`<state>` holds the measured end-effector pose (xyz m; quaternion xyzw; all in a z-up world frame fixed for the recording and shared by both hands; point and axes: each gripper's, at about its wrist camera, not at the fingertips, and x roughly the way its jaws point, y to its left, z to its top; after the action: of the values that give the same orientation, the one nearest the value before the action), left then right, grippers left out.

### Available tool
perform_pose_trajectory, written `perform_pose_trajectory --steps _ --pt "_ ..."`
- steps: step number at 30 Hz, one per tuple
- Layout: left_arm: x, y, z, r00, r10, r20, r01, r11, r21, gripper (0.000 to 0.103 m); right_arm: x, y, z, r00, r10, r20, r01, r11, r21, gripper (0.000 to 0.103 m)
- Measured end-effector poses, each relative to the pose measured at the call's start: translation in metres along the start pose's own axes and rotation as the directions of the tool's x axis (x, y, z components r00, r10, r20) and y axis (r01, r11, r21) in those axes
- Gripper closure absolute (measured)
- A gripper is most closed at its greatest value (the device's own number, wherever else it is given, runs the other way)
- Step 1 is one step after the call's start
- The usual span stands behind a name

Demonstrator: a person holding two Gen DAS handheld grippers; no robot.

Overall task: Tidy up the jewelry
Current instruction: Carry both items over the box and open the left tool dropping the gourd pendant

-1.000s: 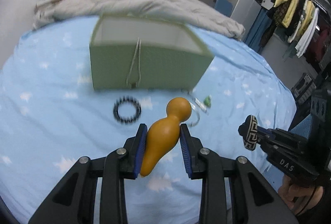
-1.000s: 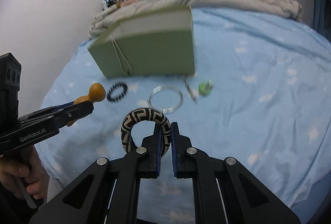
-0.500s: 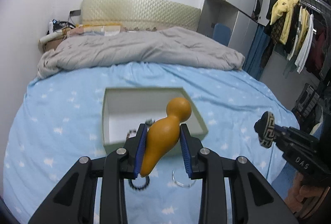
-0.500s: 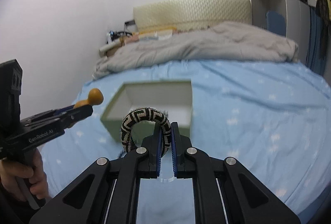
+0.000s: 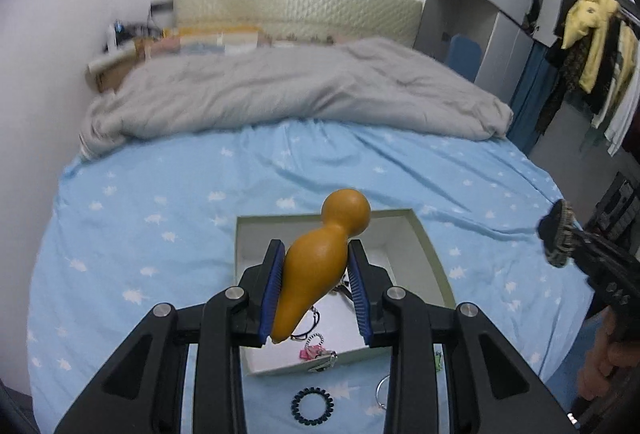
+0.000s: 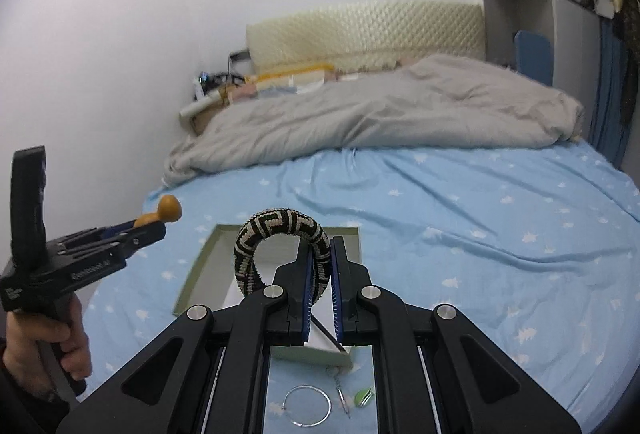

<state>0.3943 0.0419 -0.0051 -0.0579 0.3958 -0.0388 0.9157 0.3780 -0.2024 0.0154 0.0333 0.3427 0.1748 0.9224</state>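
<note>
Blue bedsheet (image 5: 160, 218) printed with small white stars spreads below you, smooth in the middle and creased toward the crumpled grey duvet (image 5: 296, 93) heaped at the far end beneath a quilted cream headboard (image 5: 296, 9). Your left gripper (image 5: 316, 282) clamps a smooth, glossy orange gourd-shaped piece (image 5: 320, 262) between its ribbed blue pads, round knob pointing forward. Your right gripper (image 6: 321, 288) has its jaws nearly together, pinching a thick woven bangle (image 6: 280, 234) with a black and cream key pattern, the hoop standing upright to the left of the fingers. Below both tools sits the open pale green box (image 5: 436, 266), white inside, with a few small chains and a pink trinket (image 5: 312, 352) near its front wall. A second ago you were low and looking at the box's side wall; now both hands have risen and you look down into it. On the sheet just in front of the box lie a black beaded bracelet (image 5: 312, 406), a thin silver hoop (image 6: 307, 405), a slim chain piece (image 6: 340, 390) and a small green trinket (image 6: 363, 396). Wide bare sheet surrounds the box on the left, right and far sides; the bed's right edge runs close beside your right hand (image 5: 608, 362).
</note>
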Motion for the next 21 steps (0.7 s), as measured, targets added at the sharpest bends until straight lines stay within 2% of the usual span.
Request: perform_pose_trajectory --steps 2,6,9,12,14,16,21 --pt "0.018 0.007 0.005 0.999 0.013 -0.038 -0.013 1.000 -0.014 0.071 0.025 -0.001 0.004 0.999 -0.010 -0.044 0.009 1.000 -0.030 0.097" --pt "0.056 0.019 0.008 0.990 0.001 -0.141 -0.007 0.999 -0.040 0.071 0.067 -0.006 0.003 0.988 0.033 -0.150 -0.034 0.999 -0.003 0.096" --pt "0.080 0.022 0.006 0.977 0.032 -0.210 -0.036 0.999 -0.018 0.071 0.096 -0.009 -0.001 0.969 0.062 -0.238 -0.059 0.998 0.019 0.096" --pt "0.098 0.022 0.002 0.963 0.029 -0.268 -0.033 0.999 -0.011 0.071 0.117 -0.012 -0.007 0.950 0.065 -0.307 -0.063 0.998 0.017 0.096" --pt "0.108 0.022 -0.001 0.958 0.047 -0.284 -0.050 0.999 -0.002 0.071 0.124 -0.015 -0.012 0.941 0.072 -0.330 -0.064 0.997 0.036 0.096" --pt "0.113 0.022 -0.004 0.955 0.032 -0.296 -0.037 0.999 -0.011 0.071 0.129 -0.016 -0.016 0.935 0.081 -0.346 -0.071 0.997 0.043 0.096" --pt "0.118 0.023 -0.006 0.953 0.028 -0.302 -0.035 0.999 -0.017 0.070 0.131 -0.014 -0.017 0.931 0.080 -0.357 -0.074 0.997 0.030 0.096"
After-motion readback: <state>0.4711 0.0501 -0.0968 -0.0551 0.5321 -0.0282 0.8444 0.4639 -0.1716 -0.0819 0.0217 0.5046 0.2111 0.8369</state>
